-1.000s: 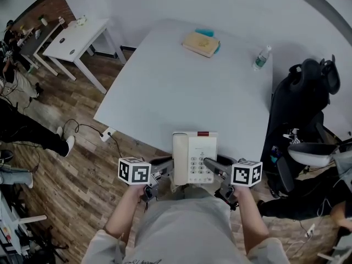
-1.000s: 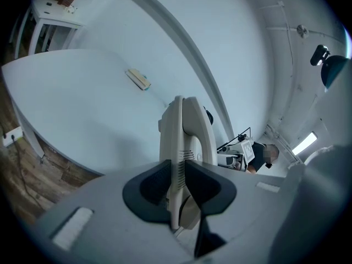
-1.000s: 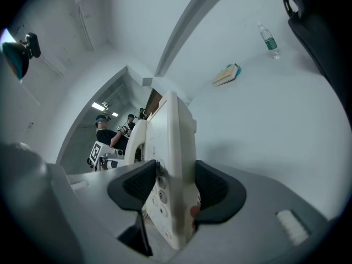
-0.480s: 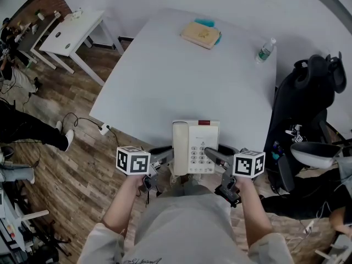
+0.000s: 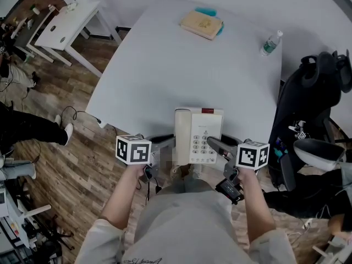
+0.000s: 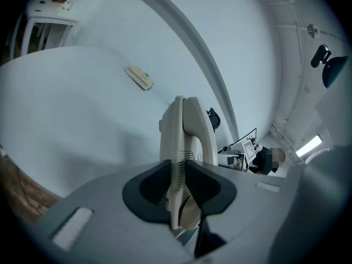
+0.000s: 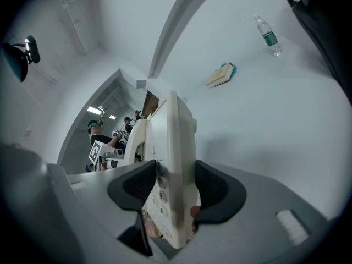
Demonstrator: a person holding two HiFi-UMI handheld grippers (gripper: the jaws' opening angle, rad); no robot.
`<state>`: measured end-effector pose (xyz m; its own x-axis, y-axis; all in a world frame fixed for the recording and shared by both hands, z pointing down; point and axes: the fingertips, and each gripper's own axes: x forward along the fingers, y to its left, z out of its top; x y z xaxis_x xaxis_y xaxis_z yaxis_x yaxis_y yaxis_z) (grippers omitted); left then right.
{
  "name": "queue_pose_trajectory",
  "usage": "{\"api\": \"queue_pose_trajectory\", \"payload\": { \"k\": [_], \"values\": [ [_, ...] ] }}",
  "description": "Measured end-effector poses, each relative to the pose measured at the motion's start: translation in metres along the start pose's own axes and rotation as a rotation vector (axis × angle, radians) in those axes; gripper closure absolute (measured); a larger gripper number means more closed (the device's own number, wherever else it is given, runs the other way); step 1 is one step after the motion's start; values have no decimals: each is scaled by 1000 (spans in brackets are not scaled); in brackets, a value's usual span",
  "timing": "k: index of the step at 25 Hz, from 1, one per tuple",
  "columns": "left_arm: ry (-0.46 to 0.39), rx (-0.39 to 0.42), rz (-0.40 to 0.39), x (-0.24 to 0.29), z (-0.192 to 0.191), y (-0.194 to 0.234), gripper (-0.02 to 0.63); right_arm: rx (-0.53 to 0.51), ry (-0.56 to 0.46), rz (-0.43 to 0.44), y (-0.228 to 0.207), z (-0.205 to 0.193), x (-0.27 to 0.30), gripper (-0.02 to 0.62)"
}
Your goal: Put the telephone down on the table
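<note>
At the near edge of the white table point(image 5: 181, 70), the telephone point(image 5: 199, 133) is clamped from either side by the left gripper point(image 5: 165, 146) and right gripper point(image 5: 215, 146), whose fingers point(image 6: 206, 186) grip it tight; lower both together, level, then release.

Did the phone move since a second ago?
Yes, a little. The telephone has gone forward: more of it now sits past the near edge of the table, slightly closer to the book.
</note>
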<state>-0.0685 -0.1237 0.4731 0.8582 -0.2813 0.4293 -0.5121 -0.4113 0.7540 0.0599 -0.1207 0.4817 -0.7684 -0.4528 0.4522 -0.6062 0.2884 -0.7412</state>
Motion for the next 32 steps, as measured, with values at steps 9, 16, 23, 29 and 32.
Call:
{"api": "queue_pose_trajectory", "payload": {
  "k": [9,16,23,29,32],
  "values": [
    [-3,-36,7,15,15,24,509,11,22,-8,-21,16,19,364],
    [2,-45,12,28,25,39,509,31,26,-6,-37,26,31,364],
    [12,-58,21,37,25,51,509,42,35,-13,-49,27,39,364],
    [33,-68,31,53,31,65,508,59,45,-21,-66,33,47,364],
    [40,-72,39,57,31,71,508,62,52,-23,-73,34,51,364]
  ]
}}
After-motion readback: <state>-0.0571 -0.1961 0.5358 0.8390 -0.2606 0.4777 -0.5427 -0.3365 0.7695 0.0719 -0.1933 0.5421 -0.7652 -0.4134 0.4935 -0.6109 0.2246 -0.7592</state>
